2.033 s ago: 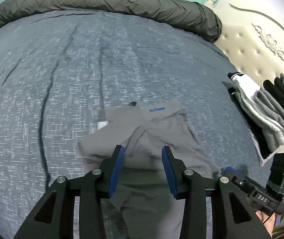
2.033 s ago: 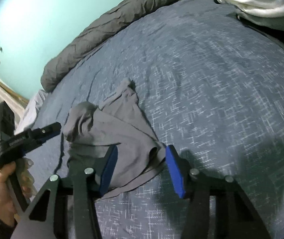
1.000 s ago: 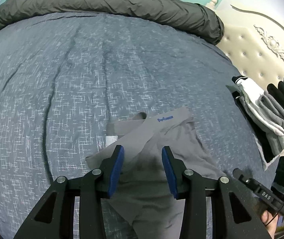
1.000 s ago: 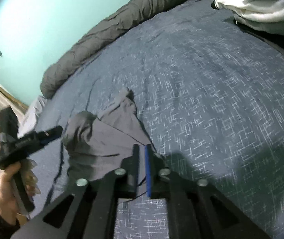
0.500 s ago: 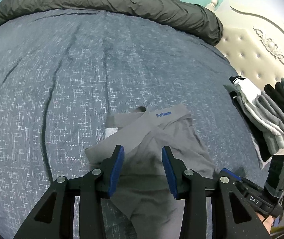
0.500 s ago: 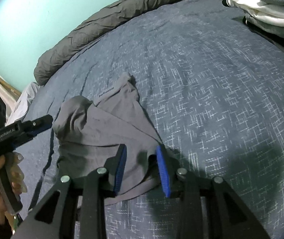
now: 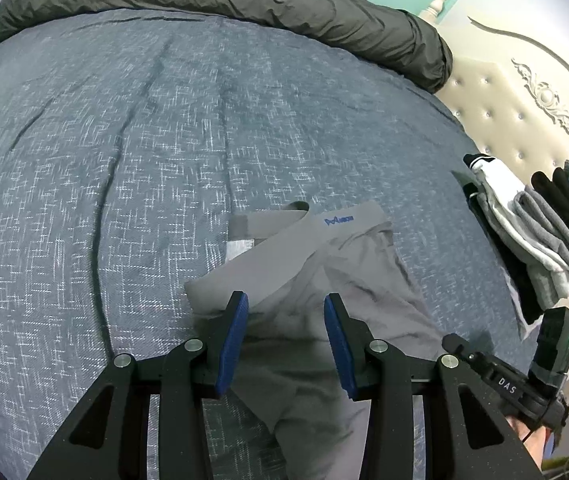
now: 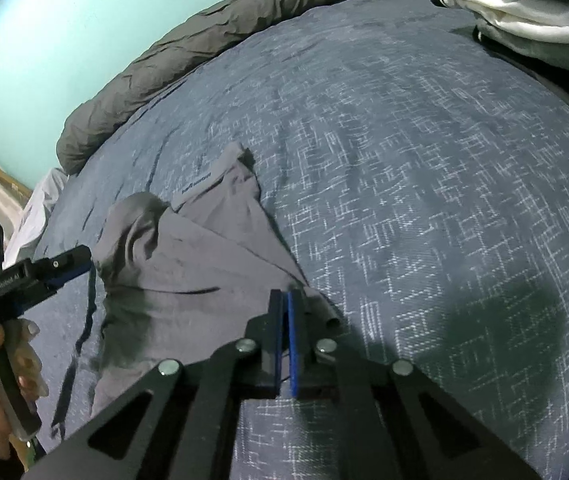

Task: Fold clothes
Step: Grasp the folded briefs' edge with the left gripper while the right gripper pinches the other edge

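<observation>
Since half a second ago the right hand-held gripper (image 8: 284, 300) has just been closing; its blue pads now meet at the near edge of the grey underwear (image 7: 324, 280), though whether cloth is pinched cannot be told. Left hand-held gripper (image 7: 286, 312) hovers half-open over the garment, crumpled on the bed (image 7: 124, 140) near folded clothes (image 7: 532, 232).

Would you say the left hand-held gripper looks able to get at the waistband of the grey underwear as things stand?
Probably yes: the left hand-held gripper is open above the grey underwear, and the waistband lies uncovered just ahead.
</observation>
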### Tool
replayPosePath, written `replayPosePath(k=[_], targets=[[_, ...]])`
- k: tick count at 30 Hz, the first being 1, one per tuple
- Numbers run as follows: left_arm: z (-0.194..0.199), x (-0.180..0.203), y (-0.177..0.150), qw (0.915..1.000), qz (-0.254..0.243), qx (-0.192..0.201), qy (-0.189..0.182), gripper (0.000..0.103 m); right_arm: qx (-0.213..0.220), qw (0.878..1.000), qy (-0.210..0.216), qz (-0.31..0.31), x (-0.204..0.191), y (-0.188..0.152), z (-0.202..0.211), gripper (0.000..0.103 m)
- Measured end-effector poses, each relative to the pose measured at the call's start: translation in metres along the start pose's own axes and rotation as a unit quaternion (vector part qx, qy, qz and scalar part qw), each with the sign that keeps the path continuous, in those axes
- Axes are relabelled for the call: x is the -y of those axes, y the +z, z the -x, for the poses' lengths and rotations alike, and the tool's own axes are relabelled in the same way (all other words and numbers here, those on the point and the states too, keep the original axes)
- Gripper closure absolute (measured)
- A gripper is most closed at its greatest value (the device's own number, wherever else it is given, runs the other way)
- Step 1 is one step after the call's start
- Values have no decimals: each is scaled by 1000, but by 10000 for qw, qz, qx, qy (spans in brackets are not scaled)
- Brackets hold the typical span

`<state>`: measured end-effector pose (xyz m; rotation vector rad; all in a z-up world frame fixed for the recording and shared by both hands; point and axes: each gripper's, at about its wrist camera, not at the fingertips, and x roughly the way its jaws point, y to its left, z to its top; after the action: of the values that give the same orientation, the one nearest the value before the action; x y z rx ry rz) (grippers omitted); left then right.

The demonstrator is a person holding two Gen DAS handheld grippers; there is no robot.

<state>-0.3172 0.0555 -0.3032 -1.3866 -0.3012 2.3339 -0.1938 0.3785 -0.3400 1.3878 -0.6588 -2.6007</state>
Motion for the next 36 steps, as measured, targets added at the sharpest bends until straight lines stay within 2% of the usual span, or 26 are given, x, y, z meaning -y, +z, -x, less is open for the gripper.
replayPosePath(k=[5,11,15,19,25,32,33,35,36], targets=[[0,2,4,10000,-24,25,26,60,-1,9999,107,-94,2,-2,3,101],[-7,7,24,9995,-114,116,253,60,114,9997,165,-158,5,-3,16,101],[-19,16,43,9981,-355,87,503,53,100,9995,230,-195,7,-4,16,101],[-32,24,53,9960,-618,-78,647,53,76,9993,297,-228,9,-3,14,101],[-46,18,53,9929,-705,-348,893,53,56,9988,374,-295,13,-3,15,101],[-66,16,54,9922,-770,-591,778,53,41,9986,428,-299,12,-6,15,101],[-67,18,53,9919,-816,-624,743,55,40,9986,435,-299,12,-6,15,101],[-70,22,51,9909,-940,-680,678,78,40,9986,435,-302,13,-7,16,101],[-71,23,50,9906,-984,-701,647,84,40,9985,441,-312,13,-7,16,101]])
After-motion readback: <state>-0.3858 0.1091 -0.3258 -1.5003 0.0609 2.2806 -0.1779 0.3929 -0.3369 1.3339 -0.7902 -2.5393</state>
